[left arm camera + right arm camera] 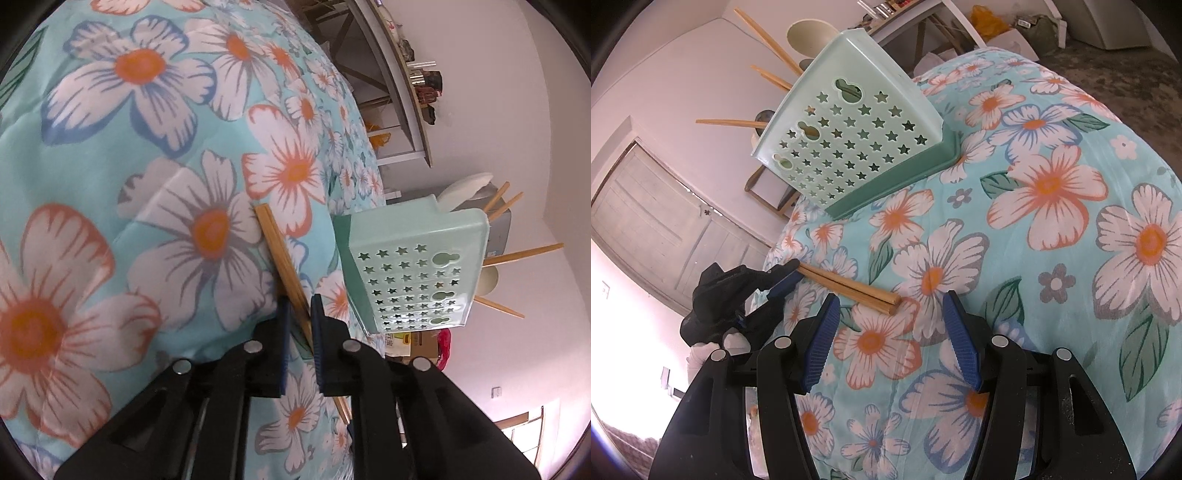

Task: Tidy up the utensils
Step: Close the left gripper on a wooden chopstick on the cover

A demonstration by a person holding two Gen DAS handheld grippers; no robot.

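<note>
On the flowered bedspread (110, 184), the left claw (297, 302) pinches a pair of chopsticks (280, 258) while the right claw (890, 306) waits wide and empty; next, likely lifting them into the nearby green holder (413, 266).

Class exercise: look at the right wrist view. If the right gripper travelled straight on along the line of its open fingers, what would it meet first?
Probably the floral cloth itself: the right gripper points down at it, jaws open and empty. The wooden chopsticks held by the left gripper lie slightly left of that line; depth is uncertain.
</note>
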